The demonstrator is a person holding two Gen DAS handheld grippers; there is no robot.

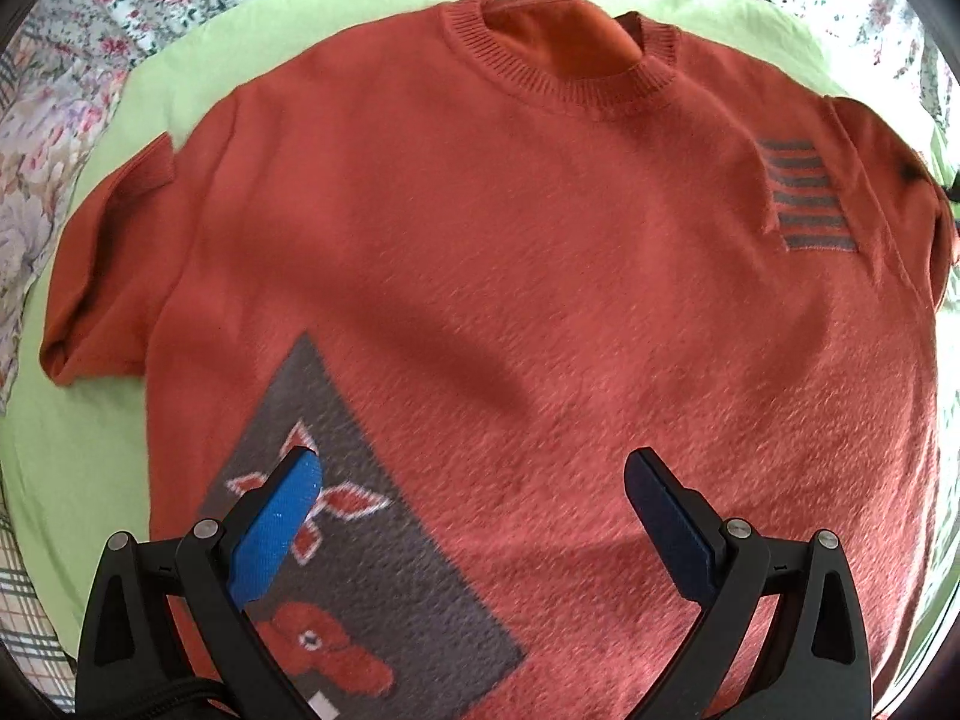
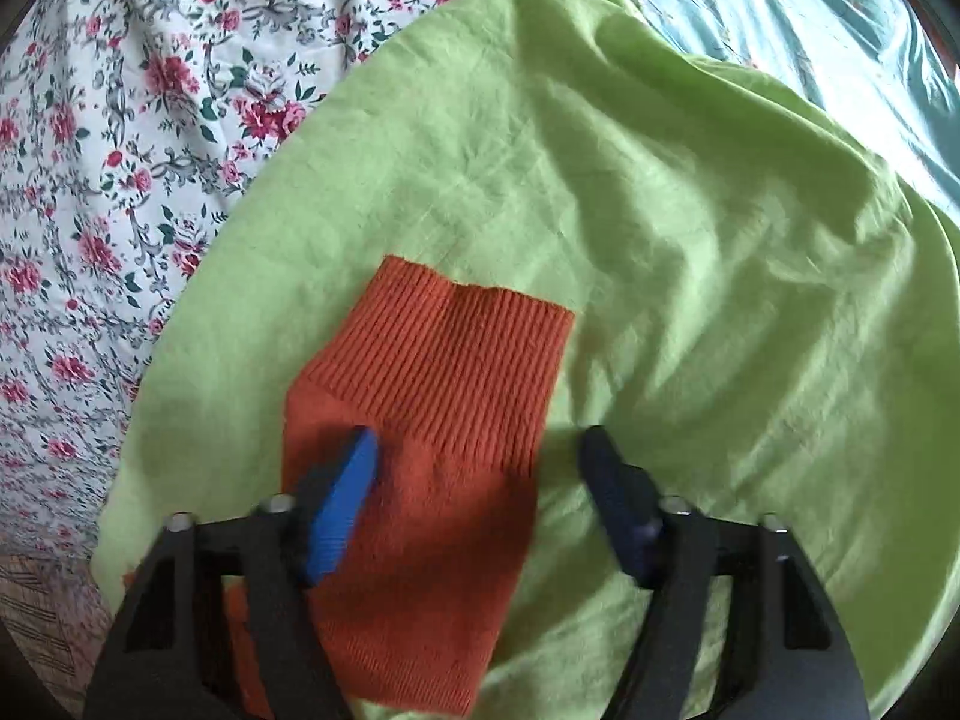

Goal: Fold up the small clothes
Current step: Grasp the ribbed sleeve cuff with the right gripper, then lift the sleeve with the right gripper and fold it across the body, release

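An orange knit sweater [image 1: 510, 252] lies front up and spread flat on a light green cloth [image 1: 78, 456]. It has a ribbed collar [image 1: 564, 66], a grey patch with a red flower and animal [image 1: 366, 552] and grey stripes [image 1: 804, 198]. Its left sleeve [image 1: 102, 264] lies folded beside the body. My left gripper [image 1: 474, 468] is open above the lower front. In the right wrist view a sleeve with a ribbed cuff [image 2: 444, 360] lies on the green cloth [image 2: 690, 240]. My right gripper [image 2: 480, 450] is open over it, holding nothing.
A white floral bedsheet [image 2: 120, 150] lies under the green cloth, at left and behind. A teal patterned fabric [image 2: 810, 18] lies at the top right. A plaid fabric [image 1: 24, 612] shows at the lower left of the left wrist view.
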